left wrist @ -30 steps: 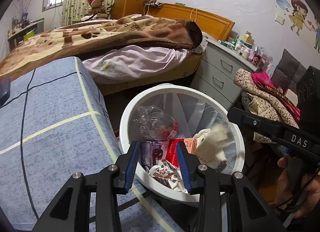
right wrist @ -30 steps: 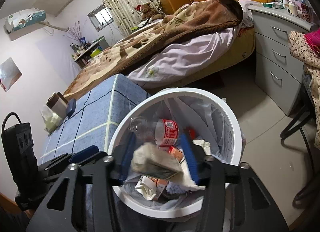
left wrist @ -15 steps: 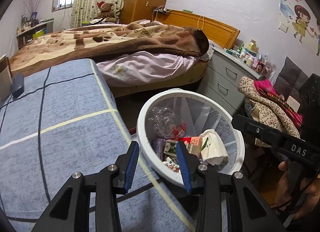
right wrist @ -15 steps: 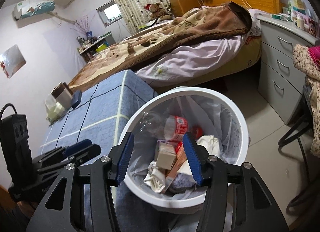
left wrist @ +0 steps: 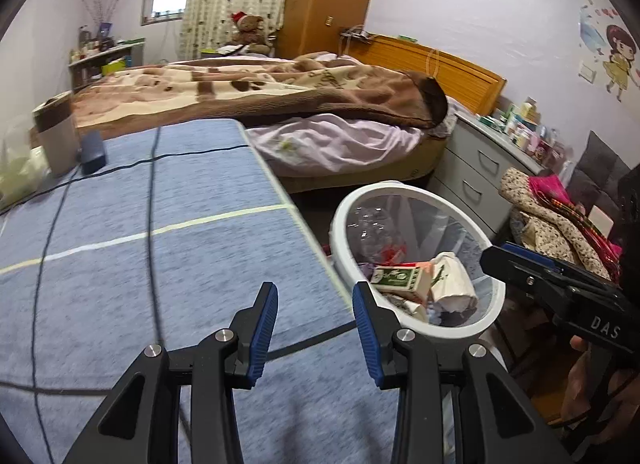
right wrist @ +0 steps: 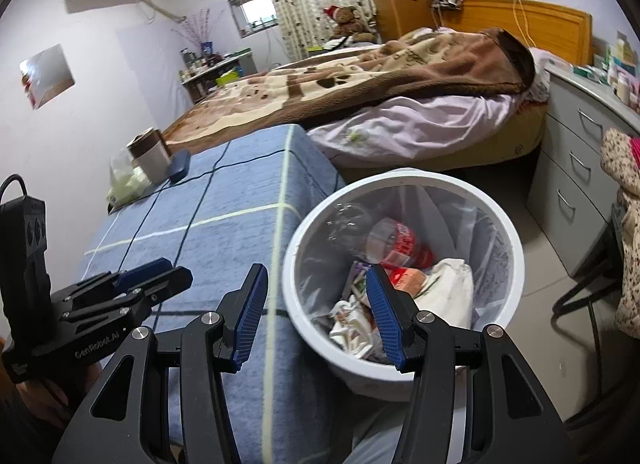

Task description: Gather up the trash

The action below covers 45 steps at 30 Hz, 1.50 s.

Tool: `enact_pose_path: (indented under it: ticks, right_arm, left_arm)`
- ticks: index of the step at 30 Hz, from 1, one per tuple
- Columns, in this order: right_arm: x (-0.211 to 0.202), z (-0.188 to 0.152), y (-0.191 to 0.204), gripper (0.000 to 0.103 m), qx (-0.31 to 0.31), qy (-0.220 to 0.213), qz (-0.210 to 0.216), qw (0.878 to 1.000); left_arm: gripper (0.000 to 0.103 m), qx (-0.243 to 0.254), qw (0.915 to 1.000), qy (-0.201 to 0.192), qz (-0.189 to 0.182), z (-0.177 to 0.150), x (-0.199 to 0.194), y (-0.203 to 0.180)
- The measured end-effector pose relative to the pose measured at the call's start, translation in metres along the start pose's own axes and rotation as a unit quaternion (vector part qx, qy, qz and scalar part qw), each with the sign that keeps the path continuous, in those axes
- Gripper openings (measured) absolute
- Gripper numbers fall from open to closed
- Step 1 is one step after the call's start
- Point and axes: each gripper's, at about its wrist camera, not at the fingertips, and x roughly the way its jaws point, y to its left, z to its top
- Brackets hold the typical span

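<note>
The desk under a blue-grey cloth with pale stripes (left wrist: 168, 264) fills the left wrist view, bare but for a metal cup, a dark case and a pale bag at its far left corner (right wrist: 154, 156). The round white plastic bin with a clear liner (right wrist: 516, 248) stands against the desk's right edge, probably for short drops. Only the right wrist view looks down on the red-labelled clear bottle (right wrist: 384, 242); the left shows the green-and-white carton (left wrist: 396, 278) instead. Left tongs (left wrist: 314, 306) and right tongs (right wrist: 314, 290) gape empty.

The left gripper (left wrist: 314, 316) is spread wide, blue pads (left wrist: 264, 328) well apart, nothing between them. The right gripper (right wrist: 314, 304) is just as open and empty — its holder's hand (left wrist: 592, 392) shows partly, wrapped around the handle.
</note>
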Motion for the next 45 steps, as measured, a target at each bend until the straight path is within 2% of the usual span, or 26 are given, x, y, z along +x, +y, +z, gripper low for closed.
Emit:
enact_pose_path:
  ticks: [7,16,28,45]
  right_arm:
    - [-0.009,-0.009,0.019,0.053,-0.026,-0.002,0.010,1.000]
    - [-0.024,-0.025,0.037,0.054,-0.053,-0.007,0.018,0.998]
    - [-0.030,-0.033,0.048,0.054,-0.077,-0.006,0.034,0.996]
    - [-0.033,-0.036,0.054,0.054,-0.084,-0.009,0.036,0.996]
  left_arm:
    - [0.039,-0.014,0.9988,-0.021,0.041,-0.015,-0.031,0.014]
    - [0.039,-0.030,0.9966,-0.028,0.071,-0.036,-0.061,0.025]
    - [0.039,-0.042,0.9948,-0.027,0.089,-0.057,-0.082,0.029]
    - [0.039,-0.042,0.9937,-0.035,0.098,-0.060,-0.090,0.028]
